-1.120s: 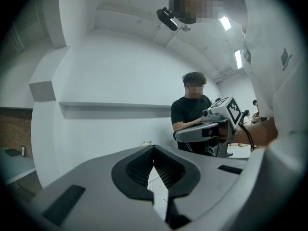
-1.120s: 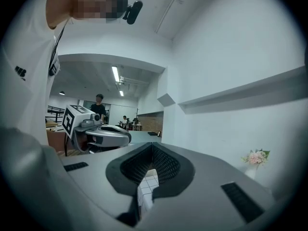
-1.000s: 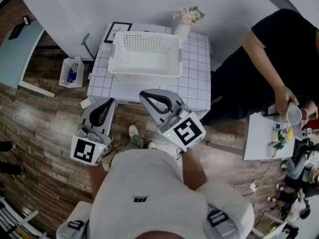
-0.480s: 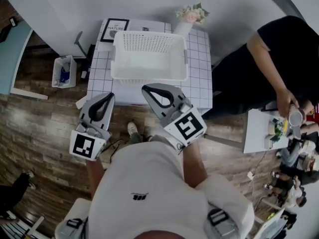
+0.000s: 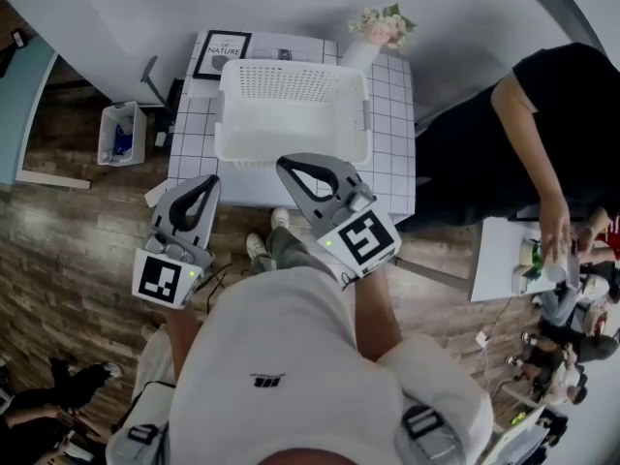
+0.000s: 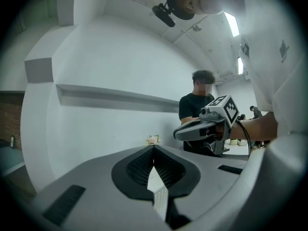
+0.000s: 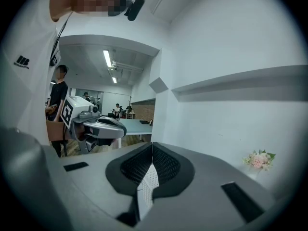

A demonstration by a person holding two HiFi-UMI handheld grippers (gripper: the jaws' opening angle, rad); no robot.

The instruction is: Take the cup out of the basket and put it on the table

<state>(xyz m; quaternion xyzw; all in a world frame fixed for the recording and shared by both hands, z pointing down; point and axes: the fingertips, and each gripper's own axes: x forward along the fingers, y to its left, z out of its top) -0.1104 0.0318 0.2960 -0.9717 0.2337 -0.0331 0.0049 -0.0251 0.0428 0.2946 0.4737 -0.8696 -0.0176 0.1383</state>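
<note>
White short-sleeved T-shirt [image 5: 291, 347] with a small dark logo [image 5: 263, 383]; grey left gripper [image 5: 206, 182] and right gripper [image 5: 285, 167], black-and-white marker cubes [image 5: 366, 240] at six o'clock.

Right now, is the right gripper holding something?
No, the right gripper has its jaws shut together, with nothing between them.

Lighting is even, diffuse and moderately bright. Ceiling strip lights [image 7: 107, 58] are the source; one flares white in the left gripper view. The white basket [image 5: 247, 148] on the worktop [image 5: 392, 134] reads near washed out. Shadows are soft. Both gripper views bend heavily at the edges, with black vignetted corners.
</note>
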